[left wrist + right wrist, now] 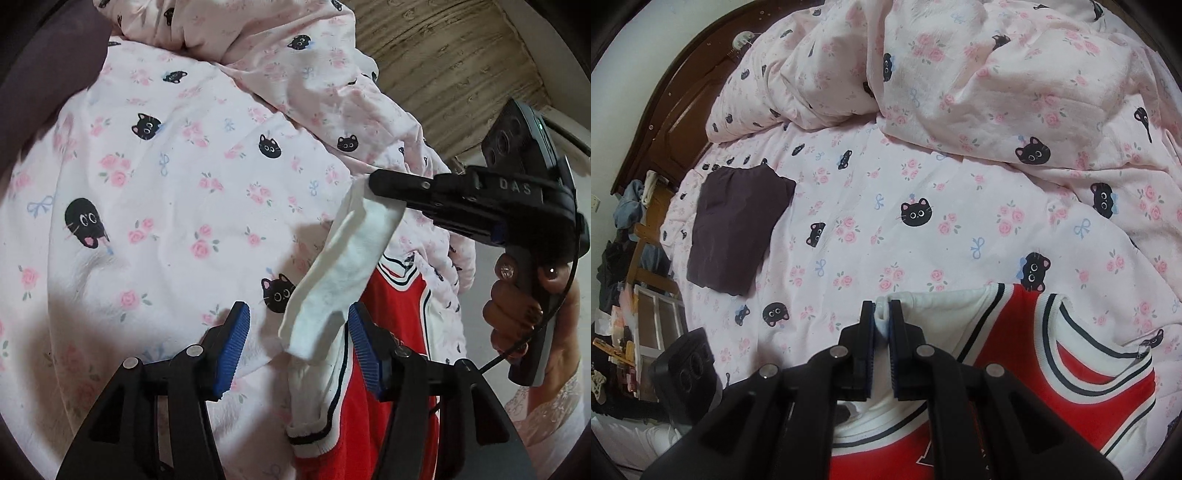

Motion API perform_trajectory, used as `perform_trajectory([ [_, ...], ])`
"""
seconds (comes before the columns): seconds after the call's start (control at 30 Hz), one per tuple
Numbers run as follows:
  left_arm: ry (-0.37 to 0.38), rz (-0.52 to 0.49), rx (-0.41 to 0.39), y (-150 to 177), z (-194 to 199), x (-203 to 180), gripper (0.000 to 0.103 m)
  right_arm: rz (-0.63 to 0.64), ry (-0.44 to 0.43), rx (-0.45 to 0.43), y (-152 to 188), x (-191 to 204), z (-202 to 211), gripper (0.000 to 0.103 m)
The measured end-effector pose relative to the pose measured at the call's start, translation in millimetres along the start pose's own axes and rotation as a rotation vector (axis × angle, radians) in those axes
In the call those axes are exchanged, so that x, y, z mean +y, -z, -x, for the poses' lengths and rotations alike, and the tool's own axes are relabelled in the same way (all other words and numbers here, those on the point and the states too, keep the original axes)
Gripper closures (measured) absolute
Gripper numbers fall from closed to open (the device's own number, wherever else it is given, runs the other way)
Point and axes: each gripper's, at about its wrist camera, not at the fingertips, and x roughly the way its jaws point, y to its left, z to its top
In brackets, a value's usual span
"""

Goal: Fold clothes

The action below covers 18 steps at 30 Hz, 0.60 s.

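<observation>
Bedding fills both views: a pale pink sheet (pixel 923 229) printed with black cat faces, roses and blue bows, with a rumpled duvet (pixel 1015 74) of the same print heaped along the far side.

On the sheet lies a red jersey (pixel 1015 354) with white panels and dark striped trim. Its neckline shows in the right wrist view; the left wrist view shows a red and white portion with a ribbed striped edge.

The right gripper (pixel 882 321) has its jaws pressed together on a pinch of white fabric — the end of a white sleeve (pixel 343 266). In the left wrist view the same sleeve hangs as a long strip from the right gripper's black tip, slanting down across the jersey, its lower end lying between the left gripper's blue pads (pixel 232 343).

The left gripper (pixel 295 343) has its jaws spread wide and grips nothing. The sleeve's hanging end sits closer to its right pad; whether they touch cannot be told.

A person's hand (pixel 517 310) wraps the right gripper's handle at the right edge.

Well apart from the jersey, towards the dark wooden headboard (pixel 665 122), a dark purple garment (pixel 735 229) lies folded into a flat rectangle on the sheet. Beyond the bed's left side — a cluttered wooden shelf (pixel 639 258) with clothes draped over it.
</observation>
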Motion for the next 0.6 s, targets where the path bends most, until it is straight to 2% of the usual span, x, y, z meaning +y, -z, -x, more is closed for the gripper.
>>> perform_trajectory([
  [0.27, 0.064, -0.063, 0.022, 8, -4, -15, 0.056, -0.062, -0.08, -0.029, 9, -27, 13, 0.096],
  [0.37, 0.072, -0.055, 0.011, 7, -2, -14, 0.074, -0.078, -0.078, -0.03, 10, -33, 15, 0.096],
  [0.6, 0.066, -0.098, -0.02, 5, 3, -20, 0.099, -0.071, -0.06, -0.023, 8, -32, 13, 0.096],
])
